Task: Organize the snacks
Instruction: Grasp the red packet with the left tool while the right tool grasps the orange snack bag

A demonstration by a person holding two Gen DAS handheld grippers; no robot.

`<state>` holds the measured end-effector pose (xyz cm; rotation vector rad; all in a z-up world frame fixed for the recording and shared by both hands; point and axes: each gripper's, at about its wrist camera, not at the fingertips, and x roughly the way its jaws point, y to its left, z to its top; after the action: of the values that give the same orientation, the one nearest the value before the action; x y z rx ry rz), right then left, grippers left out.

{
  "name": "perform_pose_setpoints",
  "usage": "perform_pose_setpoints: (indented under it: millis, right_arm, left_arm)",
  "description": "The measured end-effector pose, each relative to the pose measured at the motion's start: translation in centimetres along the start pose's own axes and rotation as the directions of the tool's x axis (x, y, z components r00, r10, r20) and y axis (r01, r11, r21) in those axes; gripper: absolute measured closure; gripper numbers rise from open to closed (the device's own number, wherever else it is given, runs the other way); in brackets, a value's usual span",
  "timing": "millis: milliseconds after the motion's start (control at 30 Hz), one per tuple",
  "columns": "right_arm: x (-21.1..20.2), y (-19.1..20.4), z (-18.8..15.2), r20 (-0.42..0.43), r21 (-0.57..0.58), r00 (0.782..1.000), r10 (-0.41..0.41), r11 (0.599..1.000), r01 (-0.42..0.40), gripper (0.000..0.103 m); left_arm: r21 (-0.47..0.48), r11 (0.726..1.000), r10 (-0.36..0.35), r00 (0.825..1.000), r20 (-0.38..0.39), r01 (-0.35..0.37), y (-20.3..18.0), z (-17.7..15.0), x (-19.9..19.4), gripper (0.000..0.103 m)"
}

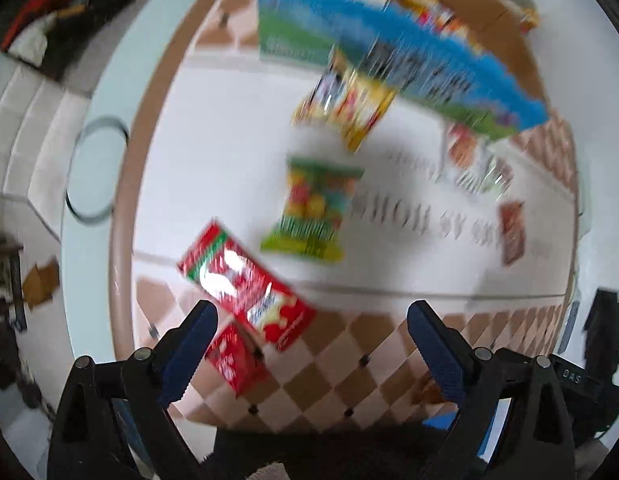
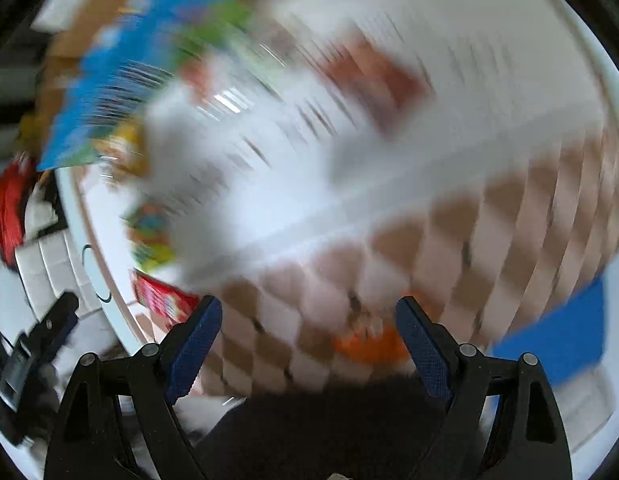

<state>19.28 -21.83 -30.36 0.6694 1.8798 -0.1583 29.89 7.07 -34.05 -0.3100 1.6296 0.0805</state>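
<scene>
Left wrist view shows the left gripper spread wide and empty above a red snack packet near the table's checkered front edge; picking it up looks next. The right gripper gapes, empty.

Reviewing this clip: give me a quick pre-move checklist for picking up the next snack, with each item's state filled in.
1. Left tool open and empty: ok.
2. Right tool open and empty: ok.
3. Red snack box lies between the left tool's fingertips in view, untouched: ok.
4. Green candy bag lies apart from the red box: ok.
5. Right wrist view sharp enough to pick a target: not ok, heavily blurred.
6. Space left in the cardboard box: cannot tell.
</scene>
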Motion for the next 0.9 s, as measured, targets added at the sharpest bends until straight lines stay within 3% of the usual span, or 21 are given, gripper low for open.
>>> perform_pose_setpoints:
  millis: [133,267,367,433,467,600,800,900]
  right_arm:
    - [4.6,-6.3,-1.2,-0.118,0.239,0.99,0.08,0.97,-0.05,0.012]
    - [7.9,-9.6,-2.3,-0.169,0.397,0.973,0.159,0.914,-0.081,0.012]
    - [10.2,-10.4,-2.3,-0.184,0.449,0.963,0.196,0.889,-0.095,0.013]
    - [11.4,-10.7,-2.5,-0.198,0.475,0.954,0.226,0.873,-0.109,0.018]
    - [12.0,-10.9,-2.8,-0.199,0.486,0.95,0.239,0.866,-0.116,0.03]
    - [11.7,-10.1,-2.6,-0.194,0.45,0.962,0.192,0.889,-0.087,0.045]
    - [9.0,-5.1,-0.8,-0.1,0.181,0.995,-0.005,0.983,0.023,0.046]
    - [8.2,-2.0,-0.2,-0.038,0.042,0.994,-0.105,0.993,0.106,0.046]
  left_arm:
    - [-0.036,0.999,0.011,0.998,-0.061,-0.014,0.6,-1.3,2.4,0.006]
    - [-0.07,0.997,0.019,0.996,-0.09,-0.025,1.2,-1.6,3.8,0.006]
    - [-0.124,0.992,0.003,0.994,-0.105,-0.016,2.1,-1.6,4.3,0.006]
    - [-0.163,0.986,-0.002,0.994,-0.107,-0.016,2.9,-1.4,4.4,0.006]
    - [-0.184,0.983,-0.007,0.994,-0.109,-0.013,3.4,-1.3,4.5,0.006]
    - [-0.289,0.957,-0.04,0.991,-0.128,0.002,5.7,-1.0,5.2,0.006]
    - [-0.417,0.908,-0.138,0.972,-0.19,0.047,7.8,-0.1,8.5,0.006]
    - [-0.458,0.888,-0.162,0.964,-0.211,0.048,8.2,0.5,10.7,0.006]
